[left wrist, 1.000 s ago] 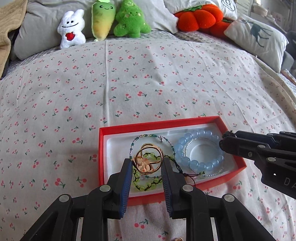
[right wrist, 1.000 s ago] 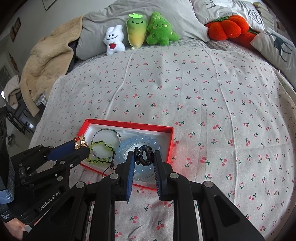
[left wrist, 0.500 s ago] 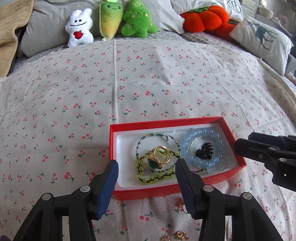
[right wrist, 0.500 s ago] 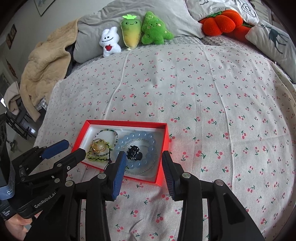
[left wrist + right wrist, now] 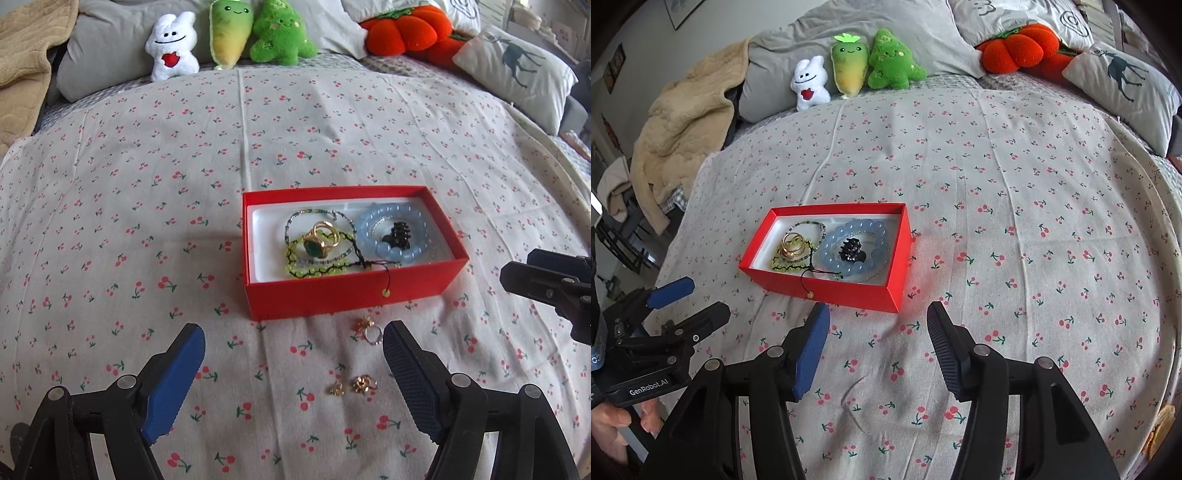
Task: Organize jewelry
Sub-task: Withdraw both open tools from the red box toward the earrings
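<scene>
A red box [image 5: 347, 293] [image 5: 827, 290] with a white lining sits on the cherry-print bedspread. Inside lie a gold ring with a green stone [image 5: 320, 242] [image 5: 792, 245], a yellow-green bracelet [image 5: 314, 271], a thin beaded chain [image 5: 295, 218], a pale blue bead bracelet [image 5: 397, 253] [image 5: 873, 254] and a black hair claw [image 5: 398, 236] [image 5: 851, 250]. Three small gold pieces lie on the bedspread before the box: one [image 5: 369, 330] near it, two [image 5: 337, 388] [image 5: 364, 384] closer. My left gripper [image 5: 293, 373] is open and empty above them. My right gripper [image 5: 877, 350] is open and empty, short of the box.
Plush toys [image 5: 229, 37] [image 5: 857, 70], an orange pumpkin cushion [image 5: 406, 31] and pillows [image 5: 517, 70] line the far edge of the bed. A beige blanket [image 5: 687, 122] lies at the far left. The other gripper shows at the right edge [image 5: 550, 288] and the lower left [image 5: 665, 332].
Both grippers opened and let go: the gold ring and the black hair claw now lie in the box. Both grippers have drawn back from the box and opened wider.
</scene>
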A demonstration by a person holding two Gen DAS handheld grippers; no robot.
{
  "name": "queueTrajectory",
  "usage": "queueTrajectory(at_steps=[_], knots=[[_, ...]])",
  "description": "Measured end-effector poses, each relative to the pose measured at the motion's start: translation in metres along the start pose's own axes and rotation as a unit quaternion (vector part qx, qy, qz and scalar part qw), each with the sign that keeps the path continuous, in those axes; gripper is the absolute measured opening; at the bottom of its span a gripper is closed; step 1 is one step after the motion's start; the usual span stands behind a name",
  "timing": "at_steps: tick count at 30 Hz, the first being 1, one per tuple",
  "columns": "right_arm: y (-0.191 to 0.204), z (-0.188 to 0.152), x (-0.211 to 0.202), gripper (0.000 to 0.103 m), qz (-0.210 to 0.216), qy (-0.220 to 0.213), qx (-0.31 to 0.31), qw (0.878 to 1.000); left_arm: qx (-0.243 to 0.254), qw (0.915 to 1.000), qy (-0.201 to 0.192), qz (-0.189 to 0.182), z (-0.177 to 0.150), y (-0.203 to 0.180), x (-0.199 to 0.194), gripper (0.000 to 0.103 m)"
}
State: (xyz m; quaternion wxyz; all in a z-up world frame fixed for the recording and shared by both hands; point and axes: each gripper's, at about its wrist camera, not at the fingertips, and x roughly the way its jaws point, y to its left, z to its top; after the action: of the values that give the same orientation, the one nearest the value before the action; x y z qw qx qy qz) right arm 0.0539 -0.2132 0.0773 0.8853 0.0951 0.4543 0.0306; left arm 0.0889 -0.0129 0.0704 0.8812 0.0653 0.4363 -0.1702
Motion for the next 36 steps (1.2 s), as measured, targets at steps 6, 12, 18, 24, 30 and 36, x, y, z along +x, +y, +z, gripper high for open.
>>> queueTrajectory(at_steps=[6,12,18,24,30,36], knots=[[0.003,-0.021,-0.004,0.059,-0.002,0.003,-0.006,1.0,-0.007,0.9999,0.016,0.0,-0.023,0.007,-0.001,0.087],[0.006,-0.041,0.006,0.059,-0.003,0.009,-0.011,1.0,-0.023,0.9993,0.029,-0.007,-0.048,0.014,0.009,0.087],[0.005,-0.055,0.024,0.059,-0.003,0.019,-0.011,1.0,-0.019,0.9993,0.025,-0.022,-0.069,0.004,0.017,0.085],[-0.001,-0.063,0.038,0.059,-0.003,0.03,-0.009,1.0,0.008,0.9967,0.028,-0.076,-0.076,-0.027,0.025,0.042],[-0.01,-0.064,0.046,0.059,-0.001,0.038,-0.002,0.999,0.001,0.9946,0.045,-0.094,-0.073,-0.044,0.049,0.029],[-0.013,-0.063,0.052,0.059,-0.001,0.043,-0.003,0.999,-0.017,0.9968,0.036,-0.07,-0.064,-0.042,0.062,0.029]])
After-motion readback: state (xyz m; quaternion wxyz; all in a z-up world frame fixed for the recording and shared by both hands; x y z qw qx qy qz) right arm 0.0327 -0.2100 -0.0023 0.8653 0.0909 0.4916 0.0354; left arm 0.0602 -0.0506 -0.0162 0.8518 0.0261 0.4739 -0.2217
